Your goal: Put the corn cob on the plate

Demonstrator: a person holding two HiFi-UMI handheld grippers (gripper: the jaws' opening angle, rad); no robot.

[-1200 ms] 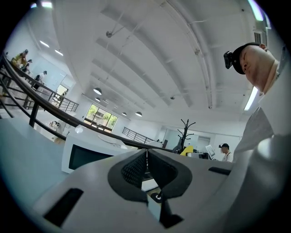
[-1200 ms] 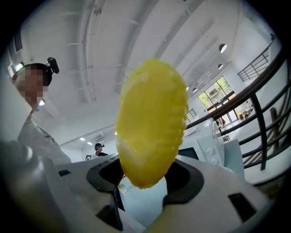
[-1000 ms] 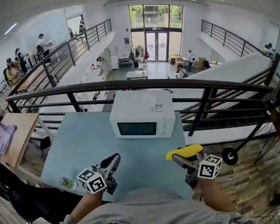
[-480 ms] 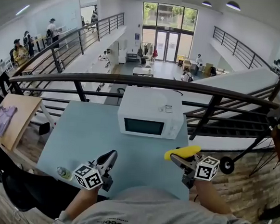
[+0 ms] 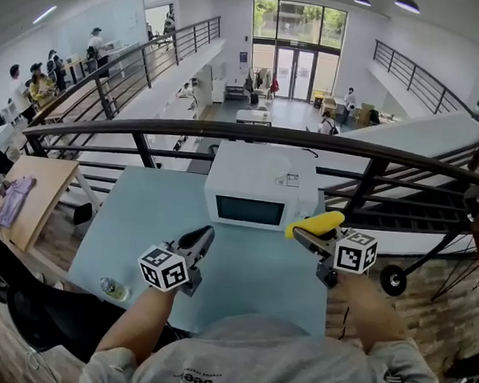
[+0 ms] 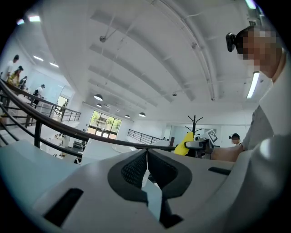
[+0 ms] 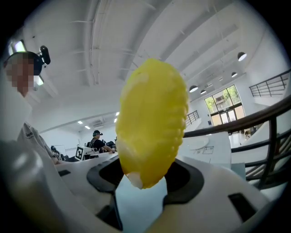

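A yellow corn cob (image 7: 152, 120) stands up between the jaws of my right gripper (image 7: 145, 175), which is shut on it. In the head view the corn cob (image 5: 314, 224) hangs over the right part of the pale blue table (image 5: 138, 220), just in front of the microwave's right corner, with the right gripper (image 5: 308, 232) under it. My left gripper (image 5: 200, 241) hovers over the table's middle, pointing at the microwave. Its pads (image 6: 136, 168) meet with nothing between them. No plate shows in any view.
A white microwave (image 5: 260, 198) with its door closed stands at the table's far edge, against a dark railing (image 5: 252, 134) with a drop to a lower floor behind it. A small bottle (image 5: 115, 287) lies near the table's front left corner. A wooden table (image 5: 32, 199) stands at the left.
Both grippers have moved forward toward the microwave, the right one rising a little with the corn cob still in it. The left jaws stay shut.
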